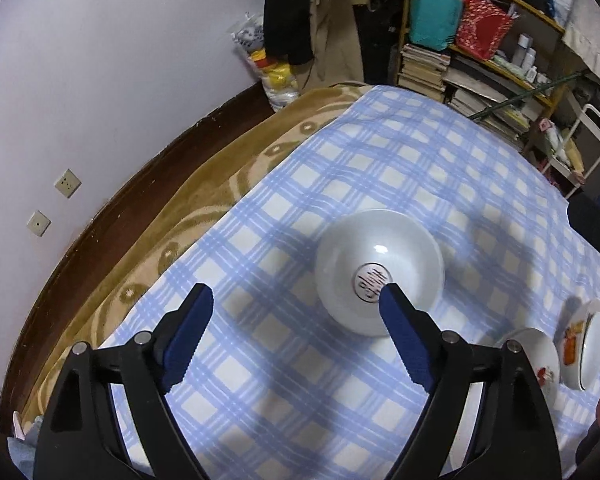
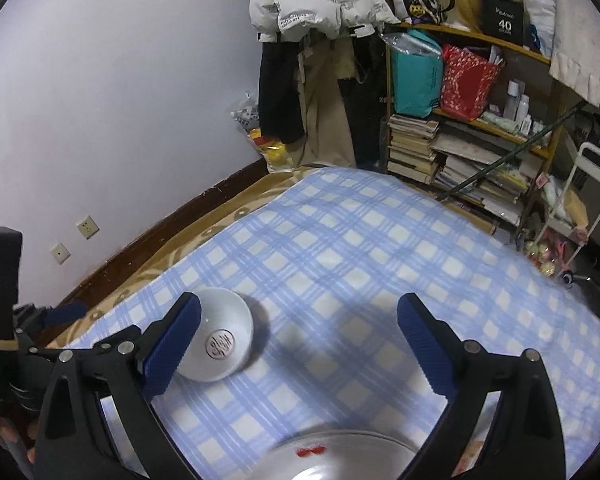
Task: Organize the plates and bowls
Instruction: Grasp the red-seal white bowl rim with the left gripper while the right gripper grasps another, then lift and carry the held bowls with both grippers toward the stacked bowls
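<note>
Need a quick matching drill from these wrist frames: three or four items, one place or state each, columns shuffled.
Column A:
1. white bowl
2. left gripper
3. decorated dishes
4. teal bag

Column B:
a. on the shelf
b. jaws open, empty
c. round emblem inside, alone mid-cloth
d. together at the left view's right edge

Pairs: 1-c, 2-b, 3-d, 4-a

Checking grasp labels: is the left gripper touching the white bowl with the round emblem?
Apart. The left wrist view shows the left gripper open above the white bowl.
</note>
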### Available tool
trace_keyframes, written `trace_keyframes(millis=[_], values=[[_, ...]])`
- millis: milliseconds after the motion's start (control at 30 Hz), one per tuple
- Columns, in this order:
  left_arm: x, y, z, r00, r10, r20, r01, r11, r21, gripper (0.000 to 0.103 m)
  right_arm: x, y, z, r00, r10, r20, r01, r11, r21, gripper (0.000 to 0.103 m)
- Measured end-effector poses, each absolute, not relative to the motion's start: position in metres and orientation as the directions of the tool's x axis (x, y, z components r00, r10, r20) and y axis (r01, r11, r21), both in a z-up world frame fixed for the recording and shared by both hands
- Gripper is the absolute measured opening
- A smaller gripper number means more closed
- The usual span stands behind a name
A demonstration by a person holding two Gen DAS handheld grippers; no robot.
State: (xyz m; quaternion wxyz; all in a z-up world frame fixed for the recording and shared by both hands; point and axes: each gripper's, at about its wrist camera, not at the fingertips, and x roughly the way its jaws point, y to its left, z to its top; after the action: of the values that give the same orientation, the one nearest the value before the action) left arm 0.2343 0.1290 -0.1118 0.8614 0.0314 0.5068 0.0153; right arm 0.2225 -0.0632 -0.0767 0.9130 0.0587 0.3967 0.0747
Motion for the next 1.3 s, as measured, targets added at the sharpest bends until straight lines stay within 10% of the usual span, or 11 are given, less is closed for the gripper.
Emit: trace_keyframes(millis=[900, 1000, 1133, 1300], values=[[0.279, 0.136, -0.192, 0.324, -0.028, -0.946, 0.001, 1.000, -0.029, 0.084, 0.277, -0.031, -0.191, 0.433, 0.277, -0.858, -0.059, 0.958, 0.280, 0.089], [0.281, 0.136, -0.197, 0.319, -0.011, -0.948, -0.004, 1.000, -0.012, 0.084, 0.281, -0.029, -0.199, 0.403, 0.273, -0.874, -0.044, 0.959, 0.280, 0.077], [0.283, 0.137, -0.203, 0.305, -0.025, -0.952, -0.001, 1.000, -0.027, 0.065, 0.286, -0.026, -0.213, 0.340, 0.342, -0.876, -0.043, 0.936, 0.349, 0.033], [0.287, 0.134, -0.207, 0.285, -0.065, -0.956, 0.024, 0.998, -0.061, 0.034, 0.290, -0.023, -0.222, 0.298, 0.415, -0.860, -0.030, 0.904, 0.426, 0.021]])
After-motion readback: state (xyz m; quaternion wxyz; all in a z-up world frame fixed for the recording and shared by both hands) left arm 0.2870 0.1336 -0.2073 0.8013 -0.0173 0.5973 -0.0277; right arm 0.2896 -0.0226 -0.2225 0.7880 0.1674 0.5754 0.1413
